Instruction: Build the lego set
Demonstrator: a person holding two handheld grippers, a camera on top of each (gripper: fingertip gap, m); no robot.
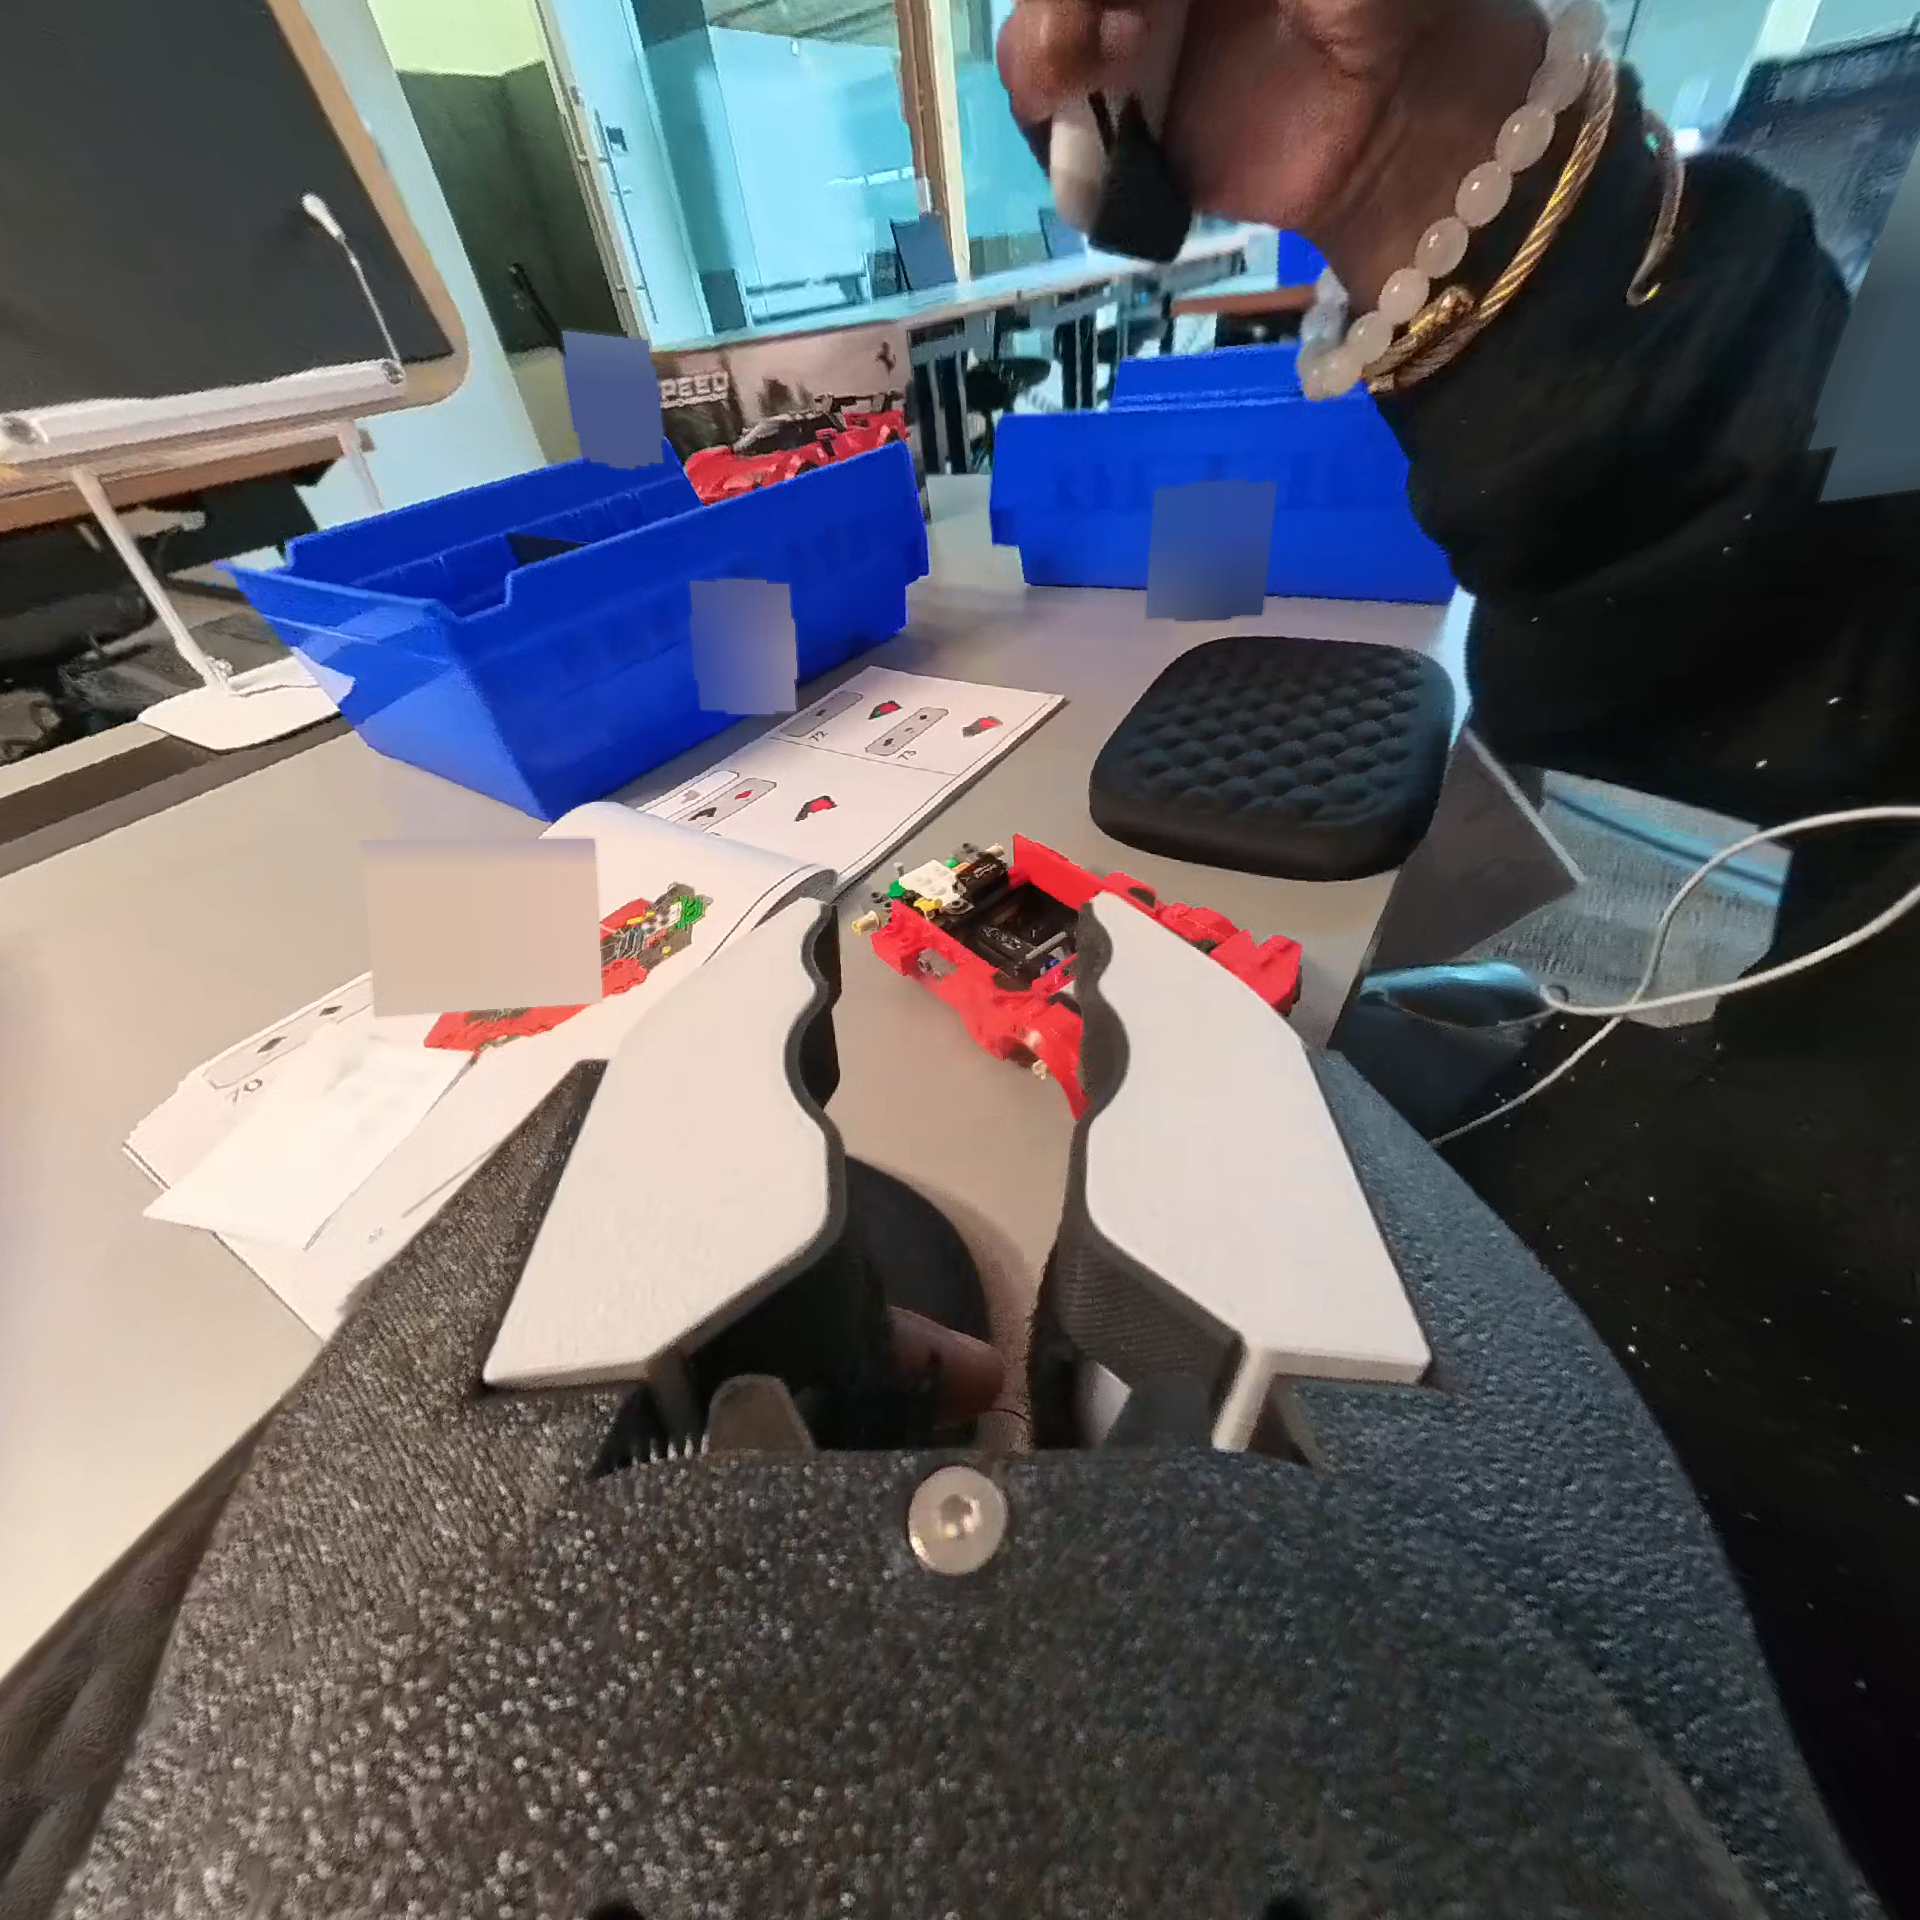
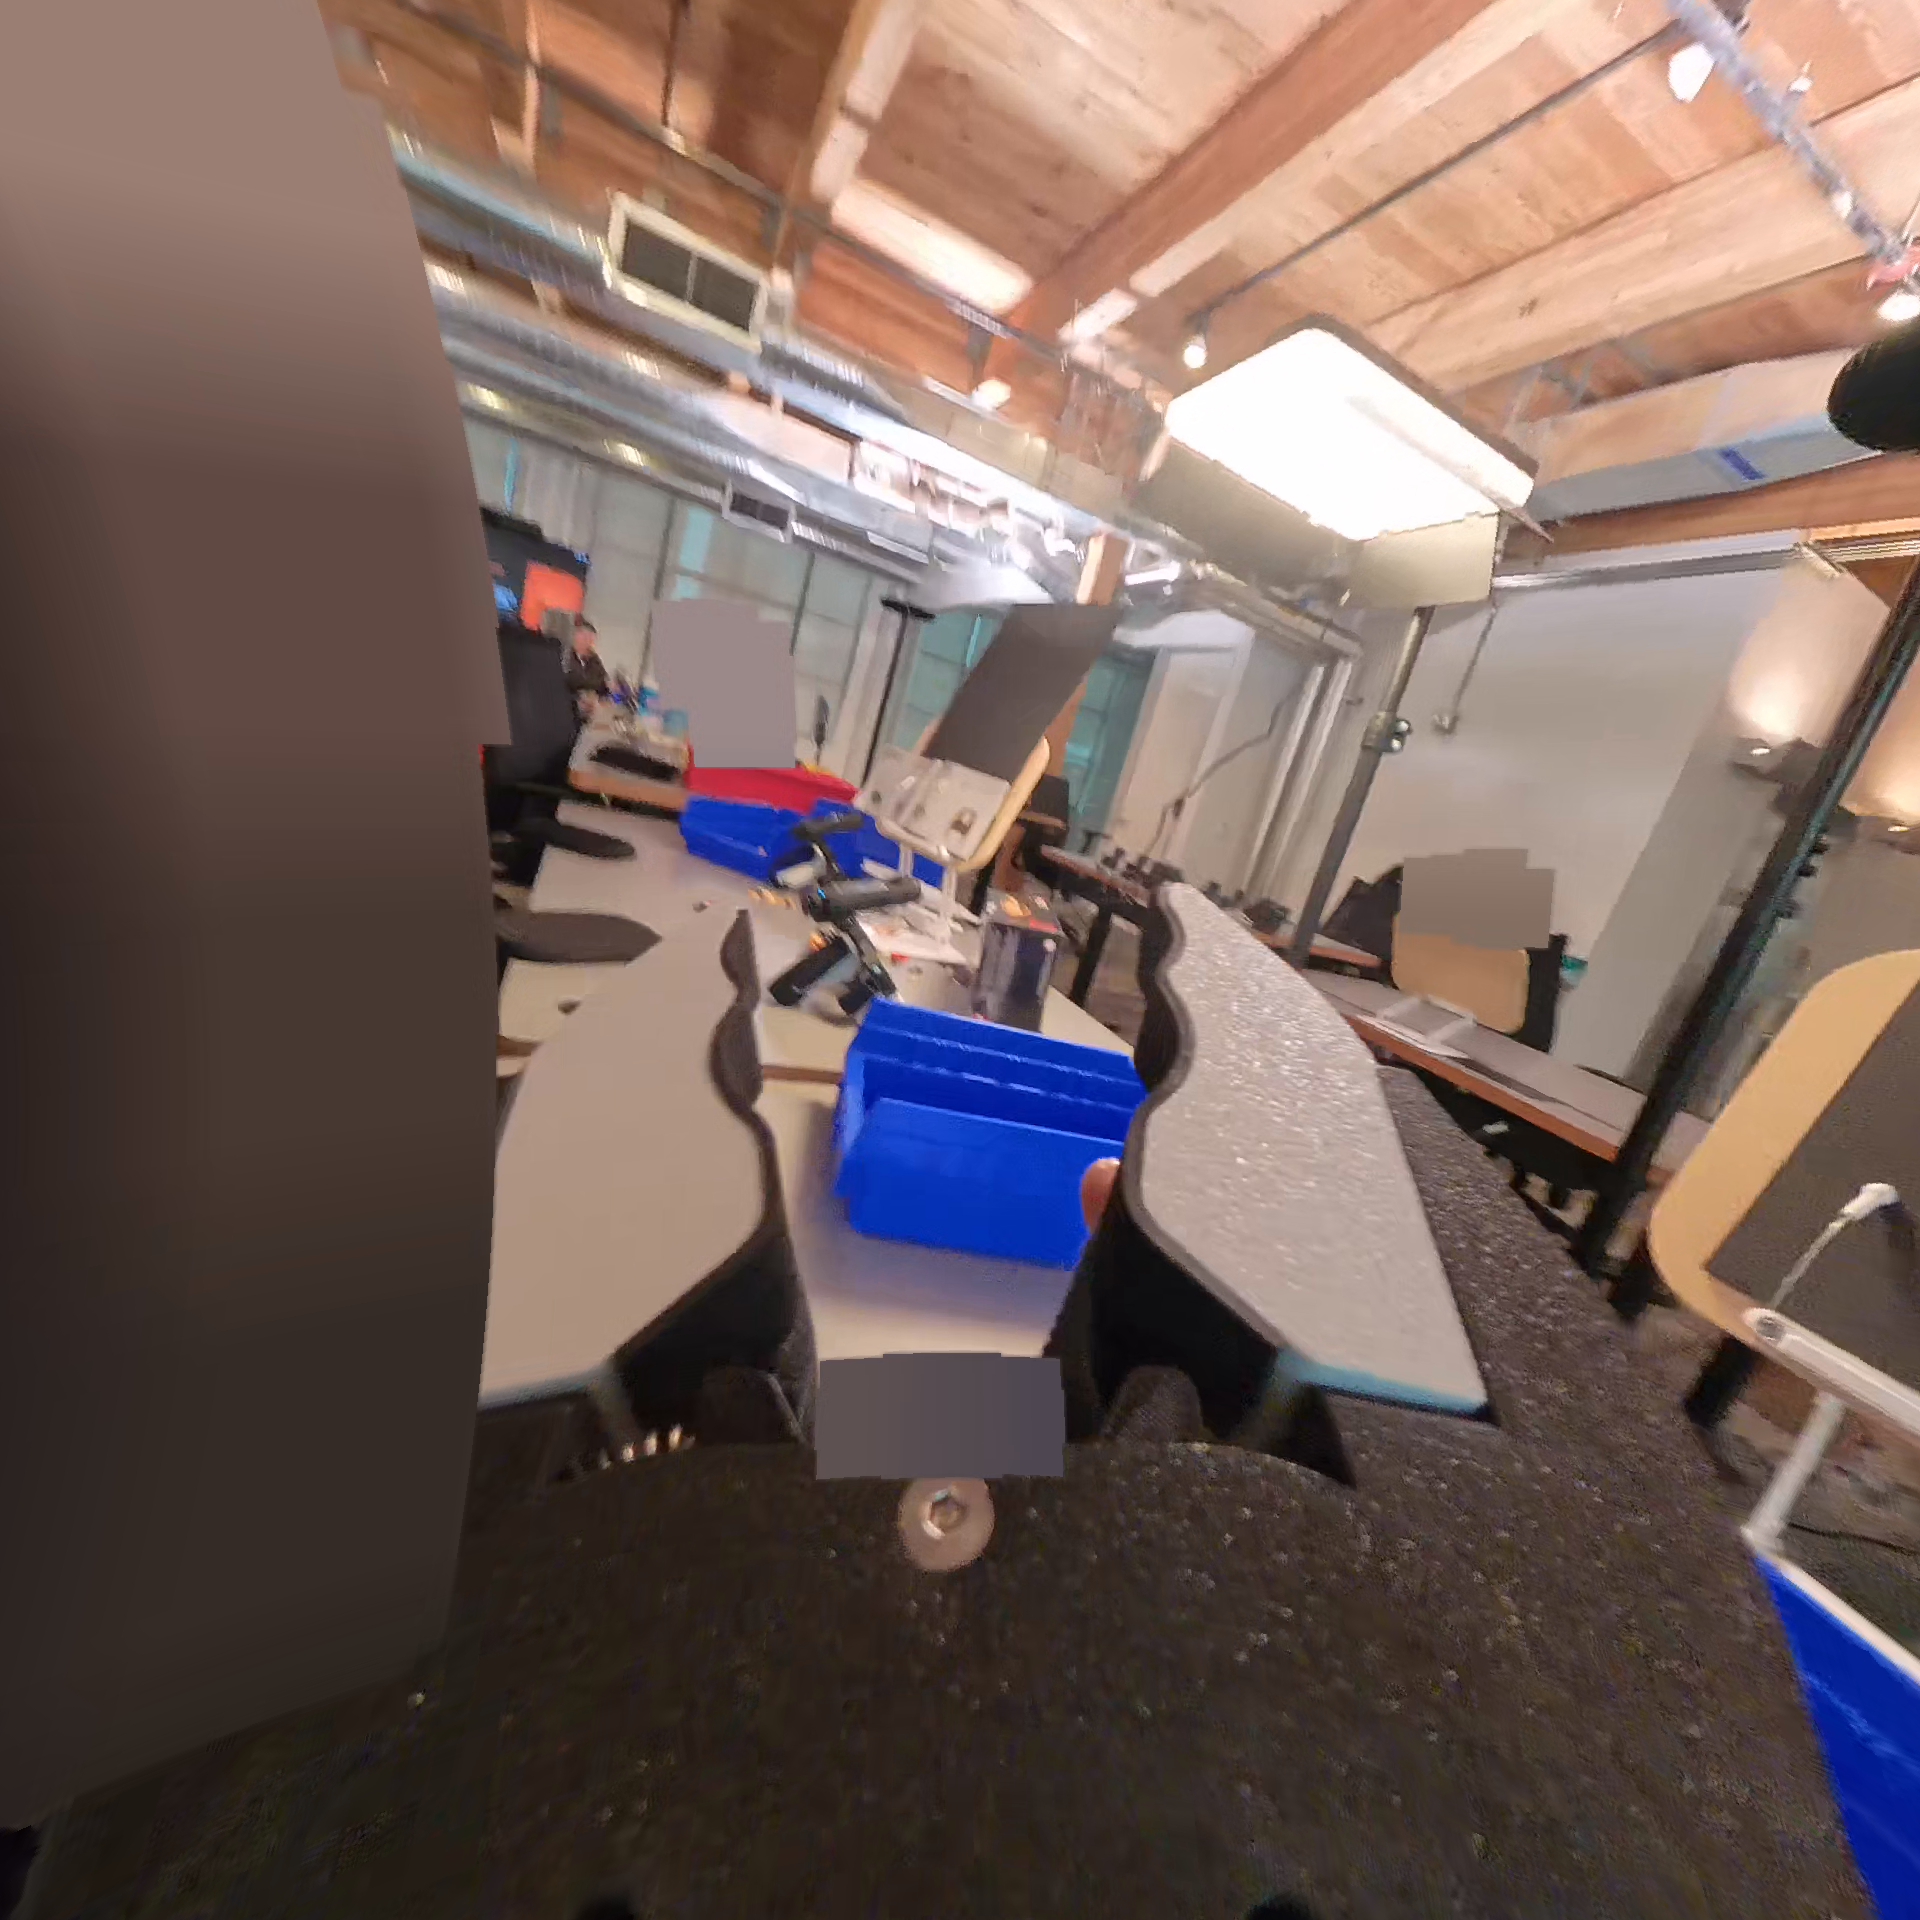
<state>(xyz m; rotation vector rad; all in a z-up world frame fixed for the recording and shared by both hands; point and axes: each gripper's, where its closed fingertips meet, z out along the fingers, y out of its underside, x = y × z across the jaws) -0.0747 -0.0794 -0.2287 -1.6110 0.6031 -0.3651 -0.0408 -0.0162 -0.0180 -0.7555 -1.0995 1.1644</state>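
Hovering left gripper (image 1: 951, 935) (parted), red car (image 1: 1049, 956)

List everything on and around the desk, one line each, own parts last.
Lego car: one, red, part-built, on the desk just ahead of the left tongs.
Instruction booklet: one, white, open, left of the car.
Bins: two, blue, at the back of the desk, one left, one right.
Lego box: one, dark with a red car picture, behind the left bin.
Pad: one, black, quilted, right of the booklet.
Cable: one, white, off the desk's right edge.
Hand: one, with bead bracelet and black sleeve, raised at upper right.
Left tongs: open, empty.
Right tongs: open, empty, aimed across the room.
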